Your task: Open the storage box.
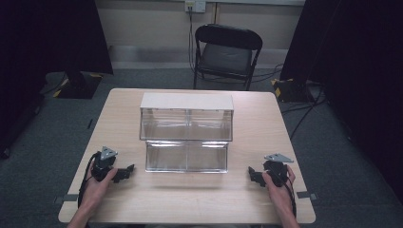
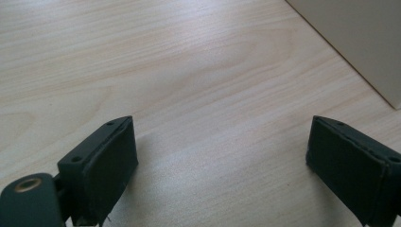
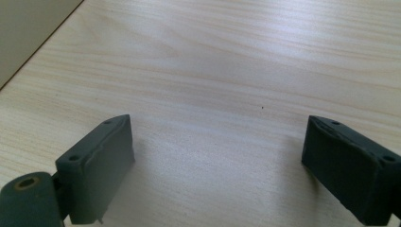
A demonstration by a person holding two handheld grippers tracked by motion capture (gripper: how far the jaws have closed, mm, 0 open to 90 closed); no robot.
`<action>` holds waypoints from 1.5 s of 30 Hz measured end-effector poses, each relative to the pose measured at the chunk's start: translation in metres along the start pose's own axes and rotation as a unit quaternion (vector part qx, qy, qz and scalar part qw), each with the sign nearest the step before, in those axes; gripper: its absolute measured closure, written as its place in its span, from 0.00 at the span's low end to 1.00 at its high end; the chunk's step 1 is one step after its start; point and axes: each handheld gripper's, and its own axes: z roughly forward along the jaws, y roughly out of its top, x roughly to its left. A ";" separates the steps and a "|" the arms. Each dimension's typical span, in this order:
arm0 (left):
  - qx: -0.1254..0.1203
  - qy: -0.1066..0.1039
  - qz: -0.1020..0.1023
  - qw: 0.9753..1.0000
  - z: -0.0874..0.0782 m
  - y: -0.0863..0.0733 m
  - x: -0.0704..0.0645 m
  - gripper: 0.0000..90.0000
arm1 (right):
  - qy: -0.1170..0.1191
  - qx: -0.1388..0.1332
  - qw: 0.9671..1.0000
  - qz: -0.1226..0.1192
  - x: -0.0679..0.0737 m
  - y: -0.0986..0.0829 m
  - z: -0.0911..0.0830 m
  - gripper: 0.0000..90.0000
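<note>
Near the front edge of the table (image 1: pixel 190 204), both forearms come in low from below, palms down. The left hand (image 1: pixel 97 183) rests the left gripper (image 1: pixel 124 173) by the front-left corner, jaws spread wide, nothing between them. The right hand (image 1: pixel 280 185) rests the right gripper (image 1: pixel 254 175) by the front-right corner, jaws likewise wide apart and empty. Both grippers point inward toward the clear two-tier bin (image 1: pixel 187 137), which stands between them at mid-table, apart from each.
</note>
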 end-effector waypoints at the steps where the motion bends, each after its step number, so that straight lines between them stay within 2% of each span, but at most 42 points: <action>1: 0.001 0.000 0.001 1.000 0.000 0.000 0.000 0.10 | 0.000 0.000 1.000 0.000 0.000 0.000 0.000 0.10; 9: 0.001 0.000 0.002 1.000 0.000 0.000 0.000 0.10 | 0.000 -0.001 1.000 -0.001 0.001 0.000 -0.001 0.12; 15: 0.000 0.000 0.001 1.000 0.000 0.000 0.000 0.10 | 0.023 0.000 1.000 -0.004 0.004 0.000 -0.004 0.16; 20: 0.000 0.000 0.003 1.000 0.000 0.000 0.000 0.10 | 0.043 -0.011 0.999 -0.005 0.008 0.003 -0.010 0.16; 26: 0.000 0.000 0.001 1.000 0.000 0.000 0.000 0.10 | 0.063 -0.026 0.998 -0.015 0.018 0.008 -0.020 0.16; 35: -0.001 0.001 0.000 1.000 0.000 0.000 0.000 0.10 | 0.074 -0.033 0.996 -0.036 0.033 0.010 -0.030 0.16; 37: -0.001 0.001 0.000 1.000 0.000 0.000 0.000 0.10 | 0.082 -0.035 0.995 -0.040 0.037 0.011 -0.032 0.16; 39: -0.001 0.001 0.000 1.000 0.000 0.000 0.000 0.10 | 0.099 -0.038 0.993 -0.045 0.042 0.011 -0.034 0.16; 45: 0.000 0.001 0.000 1.000 0.000 0.000 0.000 0.10 | 0.118 -0.041 0.991 -0.049 0.052 0.013 -0.037 0.16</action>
